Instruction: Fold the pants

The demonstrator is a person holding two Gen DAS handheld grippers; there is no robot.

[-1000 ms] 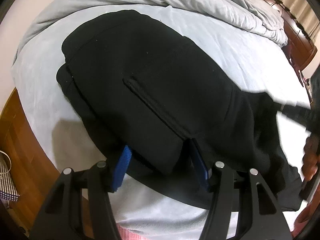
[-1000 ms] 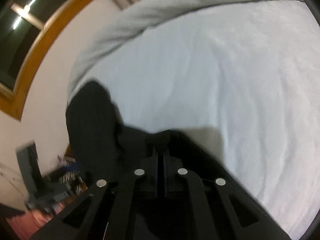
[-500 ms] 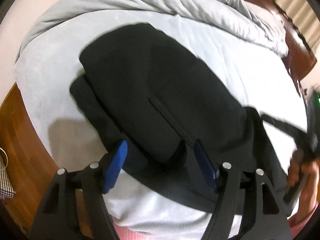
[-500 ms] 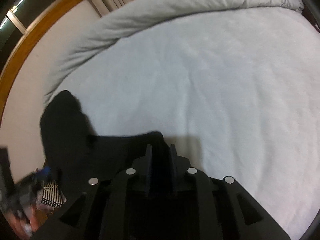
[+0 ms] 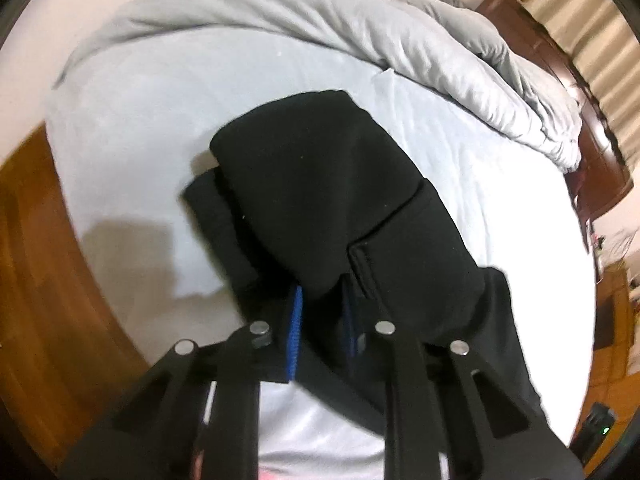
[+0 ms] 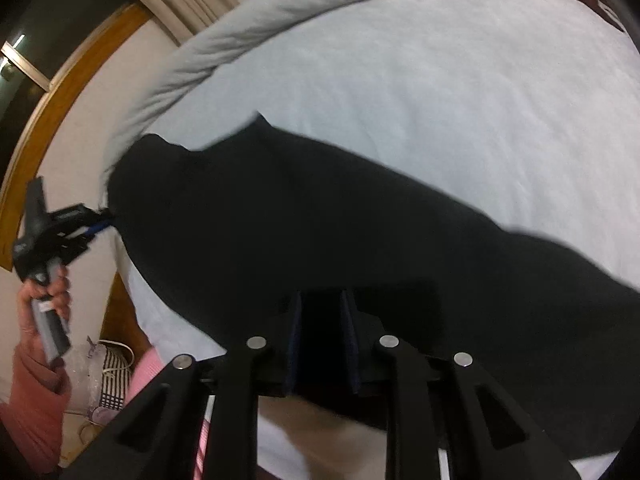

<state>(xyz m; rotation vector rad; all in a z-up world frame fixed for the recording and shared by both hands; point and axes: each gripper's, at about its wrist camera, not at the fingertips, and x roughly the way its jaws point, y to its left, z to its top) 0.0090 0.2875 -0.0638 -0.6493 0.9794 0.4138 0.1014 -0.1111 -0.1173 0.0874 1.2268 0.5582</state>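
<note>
Pale bed sheet [image 5: 120, 128] carries black pants [image 5: 320, 184]; both grippers' jaws pinch its near edge.

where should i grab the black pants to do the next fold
Grip the black pants at their near edge, coming from the bedside. Both the left gripper and right gripper already pinch it there; the far folded end lies flat on the bed sheet, giving no lip.
</note>
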